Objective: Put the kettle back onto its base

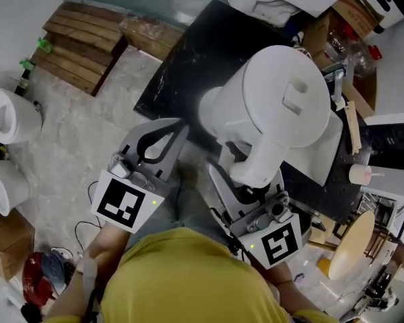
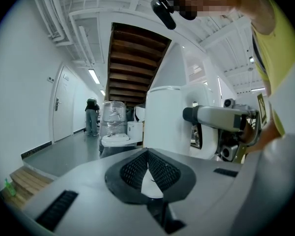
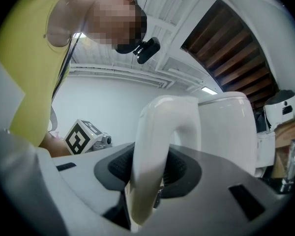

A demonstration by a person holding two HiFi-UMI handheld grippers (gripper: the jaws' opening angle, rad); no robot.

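Observation:
My right gripper (image 1: 248, 180) is shut on the curved handle (image 1: 261, 161) of the white kettle (image 1: 283, 103) and holds it upright above the black table (image 1: 188, 52). In the right gripper view the handle (image 3: 157, 146) runs between the dark pads of the right gripper (image 3: 150, 173), with the kettle body (image 3: 228, 132) beyond. My left gripper (image 1: 177, 125) is shut and empty, just left of the kettle. Seen from the left gripper (image 2: 147, 157), the kettle (image 2: 168, 124) stands close ahead. A white block (image 1: 334, 147) shows under the kettle's right side; I cannot tell whether it is the base.
Wooden steps (image 1: 81, 46) lie on the floor at the upper left, with white toilets (image 1: 10, 116) at the left edge. A cardboard box (image 1: 350, 19) with clutter sits at the table's far right. A person (image 2: 92, 114) stands far down the corridor, near a wrapped toilet (image 2: 113, 127).

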